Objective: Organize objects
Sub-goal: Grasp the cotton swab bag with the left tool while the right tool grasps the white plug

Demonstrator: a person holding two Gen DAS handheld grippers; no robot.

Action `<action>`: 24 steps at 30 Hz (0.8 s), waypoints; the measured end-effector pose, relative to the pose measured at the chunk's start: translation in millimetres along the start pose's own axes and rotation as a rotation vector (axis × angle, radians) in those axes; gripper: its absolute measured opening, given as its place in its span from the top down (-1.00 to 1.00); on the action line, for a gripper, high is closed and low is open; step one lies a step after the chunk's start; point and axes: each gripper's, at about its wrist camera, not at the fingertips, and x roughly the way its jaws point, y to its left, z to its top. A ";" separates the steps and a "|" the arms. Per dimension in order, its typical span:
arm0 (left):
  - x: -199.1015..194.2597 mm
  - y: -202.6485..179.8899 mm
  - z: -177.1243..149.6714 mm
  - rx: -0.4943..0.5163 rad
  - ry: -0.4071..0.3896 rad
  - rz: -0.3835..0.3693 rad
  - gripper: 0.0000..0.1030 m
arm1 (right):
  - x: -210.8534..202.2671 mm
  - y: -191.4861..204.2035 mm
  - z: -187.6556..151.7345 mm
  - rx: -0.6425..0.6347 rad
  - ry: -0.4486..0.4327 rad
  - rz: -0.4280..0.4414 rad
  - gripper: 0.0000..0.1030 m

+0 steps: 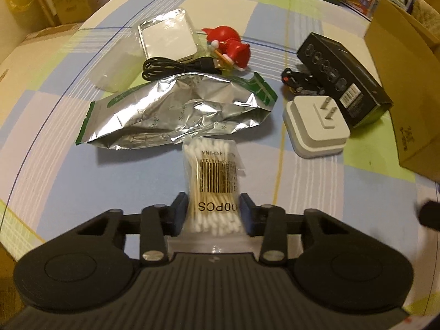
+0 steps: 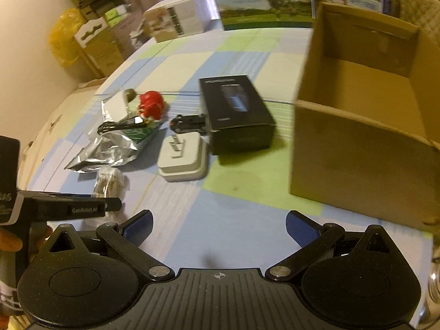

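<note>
At right of the right wrist frame: open cardboard box [image 2: 365,126], upright, nothing visible inside it; its corner also shows at the right edge of the left wrist frame. Checked tablecloth [image 1: 55,126] covers the surface under everything.

Centre of the left wrist frame: crumpled foil bag [image 1: 176,110], lying flat. Right of centre: black carton [image 1: 343,82], with a white plug adapter [image 1: 316,126] just beside its near end, prongs up, and a small black toy car [image 1: 299,81] against its left side. Upper centre: clear packet holding a white pad [image 1: 167,37], a red figurine [image 1: 231,45] beside it, and a coiled black cable [image 1: 176,67] in front of both.

Bag of cotton swabs [image 1: 213,181]: lower centre, touching the foil bag's near edge.

Left gripper [image 1: 213,211]: fingers pressed against both sides of the swab bag, pinching it.

Right gripper [image 2: 218,228]: lower centre of its frame, fingers spread wide, nothing between them, above bare cloth.
</note>
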 end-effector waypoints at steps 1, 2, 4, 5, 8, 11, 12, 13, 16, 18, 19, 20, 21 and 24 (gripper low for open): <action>-1.2 0.7 -0.3 0.012 -0.003 -0.001 0.41 | 3.9 3.4 1.9 -0.010 -0.003 -0.001 -0.94; -2.8 2.0 -0.5 0.022 -0.007 -0.002 0.45 | 7.6 6.8 3.8 -0.019 -0.006 0.003 -0.89; -7.3 5.9 1.0 0.043 -0.013 -0.013 0.47 | 15.4 13.8 8.7 -0.044 -0.015 0.012 -0.75; -9.9 8.1 2.7 0.052 -0.019 -0.019 0.48 | 19.0 18.1 11.6 -0.057 -0.023 0.013 -0.64; -20.2 14.4 13.4 0.086 -0.049 -0.035 0.48 | 28.5 28.4 20.3 -0.071 -0.045 0.016 -0.54; -30.6 19.9 26.0 0.108 -0.083 -0.060 0.48 | 40.3 38.8 29.3 -0.069 -0.064 0.014 -0.51; -33.4 21.8 30.5 0.119 -0.093 -0.063 0.48 | 45.8 42.8 32.0 -0.071 -0.067 0.009 -0.49; -35.5 23.9 34.9 0.131 -0.101 -0.065 0.48 | 51.5 46.3 34.3 -0.074 -0.065 0.001 -0.46; -37.1 31.4 46.4 0.153 -0.113 -0.074 0.48 | 66.7 52.8 39.2 -0.076 -0.056 -0.023 -0.34; -36.5 37.6 53.0 0.164 -0.116 -0.083 0.48 | 77.8 57.1 43.0 -0.074 -0.050 -0.038 -0.23; -36.0 39.7 55.6 0.170 -0.116 -0.086 0.48 | 81.5 57.9 44.2 -0.073 -0.052 -0.046 -0.22; -34.9 42.2 58.5 0.179 -0.116 -0.091 0.48 | 85.3 59.6 45.4 -0.073 -0.055 -0.060 -0.21; -34.1 44.4 60.3 0.185 -0.116 -0.097 0.48 | 90.0 61.4 46.7 -0.076 -0.055 -0.074 -0.21; -31.1 50.9 65.6 0.206 -0.111 -0.113 0.48 | 100.2 64.3 49.2 -0.072 -0.054 -0.106 -0.17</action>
